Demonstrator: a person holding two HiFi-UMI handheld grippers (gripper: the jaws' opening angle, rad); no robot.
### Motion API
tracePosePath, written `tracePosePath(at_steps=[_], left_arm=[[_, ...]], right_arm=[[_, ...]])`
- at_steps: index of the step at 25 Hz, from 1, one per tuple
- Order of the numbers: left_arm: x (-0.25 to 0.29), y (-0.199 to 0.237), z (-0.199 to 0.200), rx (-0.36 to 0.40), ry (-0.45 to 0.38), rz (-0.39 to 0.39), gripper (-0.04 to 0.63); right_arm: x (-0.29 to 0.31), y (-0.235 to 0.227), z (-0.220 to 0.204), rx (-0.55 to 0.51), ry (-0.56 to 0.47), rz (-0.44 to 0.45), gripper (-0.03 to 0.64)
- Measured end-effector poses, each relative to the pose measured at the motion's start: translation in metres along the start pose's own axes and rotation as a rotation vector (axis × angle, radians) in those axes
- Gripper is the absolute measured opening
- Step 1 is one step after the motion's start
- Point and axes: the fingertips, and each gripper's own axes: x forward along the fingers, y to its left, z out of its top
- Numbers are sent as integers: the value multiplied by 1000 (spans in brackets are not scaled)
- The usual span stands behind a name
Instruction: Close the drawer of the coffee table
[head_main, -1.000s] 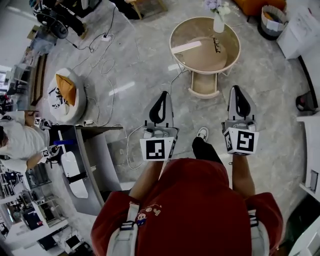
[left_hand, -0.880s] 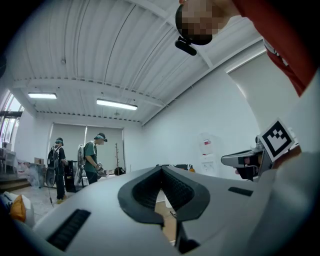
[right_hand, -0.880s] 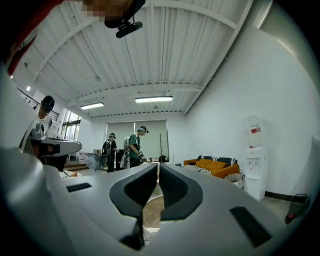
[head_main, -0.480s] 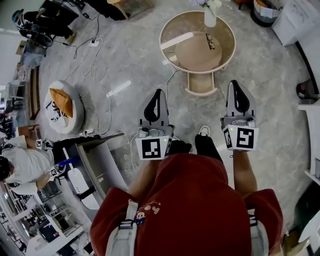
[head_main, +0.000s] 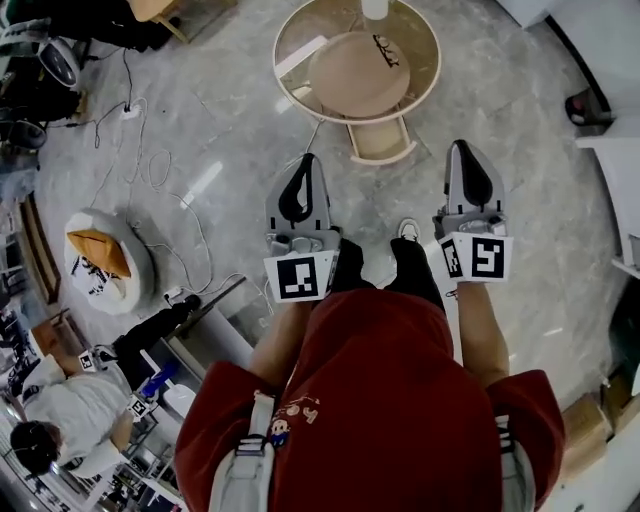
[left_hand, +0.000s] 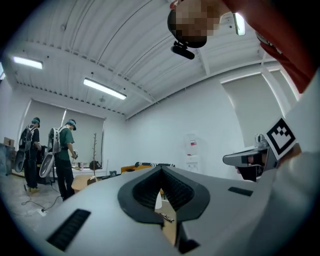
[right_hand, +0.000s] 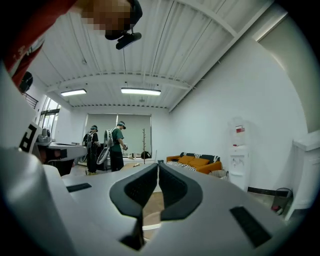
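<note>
Assessed as a research lab hall dressed in part as a living room, not a lived-in home. Noted on the domestic side: round coffee table (head_main: 350, 75) with its drawer (head_main: 378, 140) open, orange sofa (right_hand: 195, 162), white pouf (head_main: 100, 260) bearing an orange cushion, polished marble-look floor (head_main: 230, 120). Noted on the lab side: bare ribbed ceiling (left_hand: 125, 40) with strip lights (right_hand: 140, 91), plain white walls (left_hand: 165, 125), water dispenser (right_hand: 238, 160), loose cables (head_main: 150, 165) trailing over the floor, two persons (right_hand: 116, 147) standing in backpack rigs, another person (head_main: 65, 425) seated at the room's edge
</note>
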Motion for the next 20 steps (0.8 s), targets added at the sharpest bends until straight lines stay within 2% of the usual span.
tracePosePath(at_steps=[5, 9, 13, 20], left_arm=[[10, 19, -32, -37, -50, -79, 12], [18, 17, -83, -53, -44, -99, 12], [27, 0, -160, -42, -3, -119, 12], [27, -22, -332, -79, 109, -131, 12]], right_arm=[[6, 25, -58, -1, 32, -91, 26], [7, 31, -117, 43, 61, -132, 26], [7, 32, -204, 53, 134, -127, 23], [18, 34, -375, 24, 243, -113, 21]])
